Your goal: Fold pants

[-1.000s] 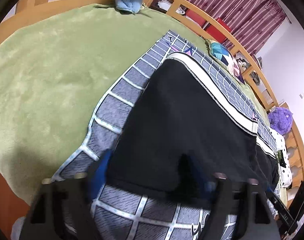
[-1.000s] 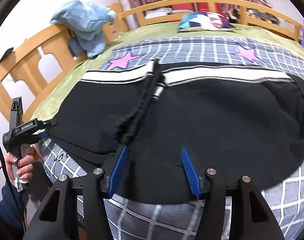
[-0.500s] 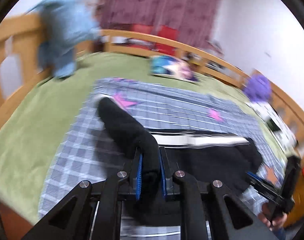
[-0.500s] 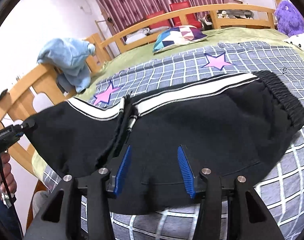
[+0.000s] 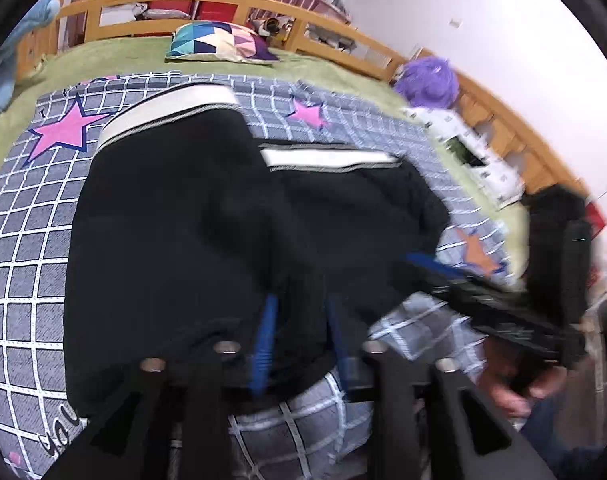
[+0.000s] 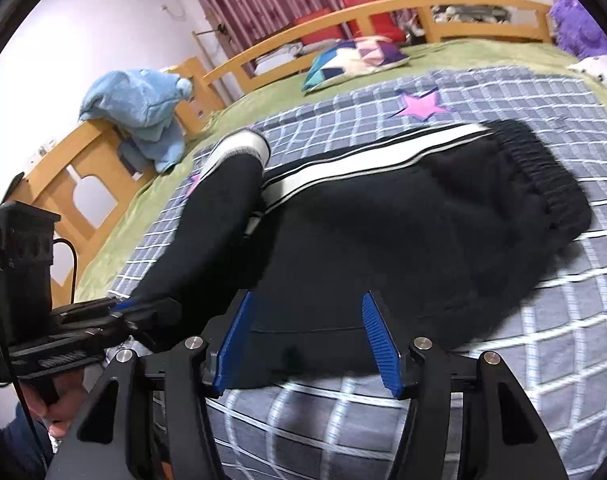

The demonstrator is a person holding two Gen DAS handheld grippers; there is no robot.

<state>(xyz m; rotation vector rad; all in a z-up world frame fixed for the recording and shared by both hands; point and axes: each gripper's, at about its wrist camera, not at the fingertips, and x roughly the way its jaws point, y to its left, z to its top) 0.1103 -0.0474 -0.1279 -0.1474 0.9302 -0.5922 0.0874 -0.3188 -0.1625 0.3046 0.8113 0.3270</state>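
Observation:
Black pants (image 6: 403,216) with a white side stripe lie on a grey checked blanket (image 6: 543,344). My left gripper (image 5: 301,332) is shut on the leg end of the pants (image 5: 175,216) and holds it lifted over the waist half. It shows at the left of the right wrist view (image 6: 143,308). My right gripper (image 6: 307,340) is open, its blue pads either side of the near edge of the pants, holding nothing. It shows at the right of the left wrist view (image 5: 435,264).
The blanket lies on a green bedspread (image 6: 263,100) inside a wooden bed rail (image 6: 383,8). A patchwork pillow (image 6: 355,56), a blue towel (image 6: 143,108) on the rail and a purple plush toy (image 5: 427,80) sit around the edges.
My left gripper has swung right with the pants leg, carrying it over the waist half and towards my right gripper. My right gripper stays open at the near edge.

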